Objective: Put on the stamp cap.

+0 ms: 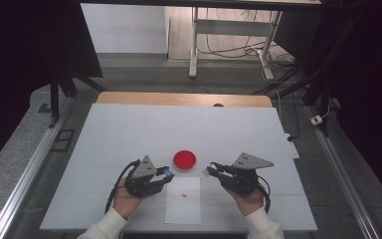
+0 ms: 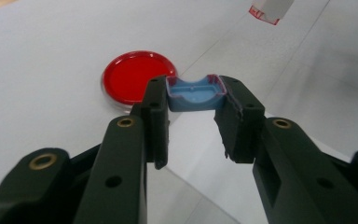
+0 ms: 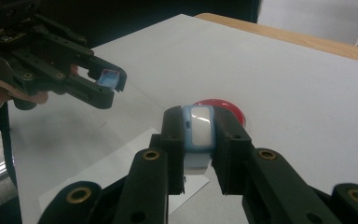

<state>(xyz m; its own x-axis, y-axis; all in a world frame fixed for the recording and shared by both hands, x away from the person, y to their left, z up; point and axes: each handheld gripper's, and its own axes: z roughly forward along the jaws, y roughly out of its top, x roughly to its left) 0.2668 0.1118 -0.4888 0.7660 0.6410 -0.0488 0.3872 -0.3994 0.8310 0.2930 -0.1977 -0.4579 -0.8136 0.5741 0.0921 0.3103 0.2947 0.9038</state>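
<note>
My left gripper (image 1: 166, 175) is shut on a small blue shell piece (image 2: 194, 94), held hollow side up just above the table. My right gripper (image 1: 212, 170) is shut on a small blue-rimmed device with a white face (image 3: 199, 127); a white part hangs below it. The two grippers face each other, a short way apart. Between and just beyond them a round red dish (image 1: 184, 160) sits on the white table cover. In the right gripper view, the left gripper (image 3: 111, 82) shows at upper left with the blue piece in its jaws.
A white sheet of paper (image 1: 183, 201) lies near the front edge, between my hands, with a tiny red bit (image 1: 184, 194) on it. The white table cover (image 1: 129, 134) stretches far and to both sides. The wooden table edge (image 1: 184, 98) shows at the back.
</note>
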